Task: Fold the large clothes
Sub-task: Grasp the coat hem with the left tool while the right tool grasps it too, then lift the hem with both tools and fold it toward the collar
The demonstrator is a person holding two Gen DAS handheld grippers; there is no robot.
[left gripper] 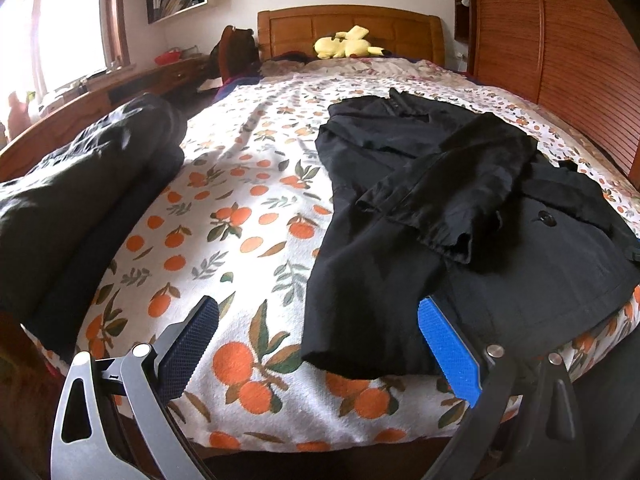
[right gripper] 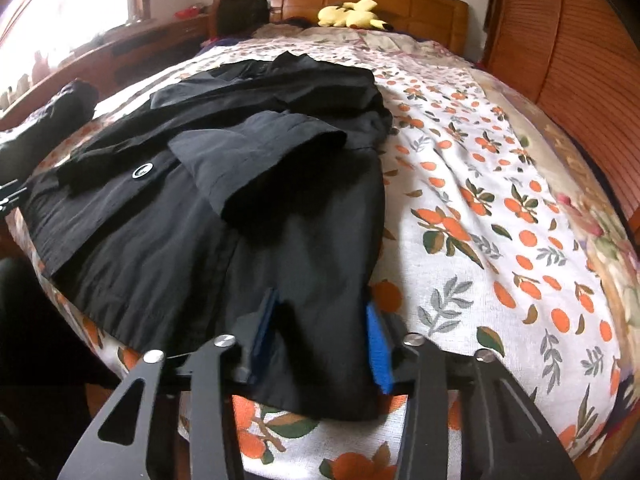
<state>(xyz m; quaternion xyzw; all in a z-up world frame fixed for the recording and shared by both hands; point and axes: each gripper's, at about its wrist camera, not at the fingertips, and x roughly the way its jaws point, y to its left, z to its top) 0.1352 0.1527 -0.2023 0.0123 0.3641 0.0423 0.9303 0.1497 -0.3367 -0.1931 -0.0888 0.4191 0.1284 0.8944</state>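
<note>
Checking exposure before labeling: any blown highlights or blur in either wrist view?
Left wrist: window blown out white, black coat loses detail in shadow, strong fisheye bending. Right wrist: window glare again, slight softness near right gripper, floral bedspread well lit.

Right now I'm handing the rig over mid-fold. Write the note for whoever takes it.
Left gripper: open, low over the near edge of the bed, the black coat's hem corner between its pads, not pinched.
Right gripper: partly closed astride the hem's other corner; grip not confirmed.
Coat lies flat, collar toward the headboard, both sleeves already folded across the chest.
Folded dark clothes sit on the left.
Left to do: pinch both corners, fold the hem up toward the collar.
</note>
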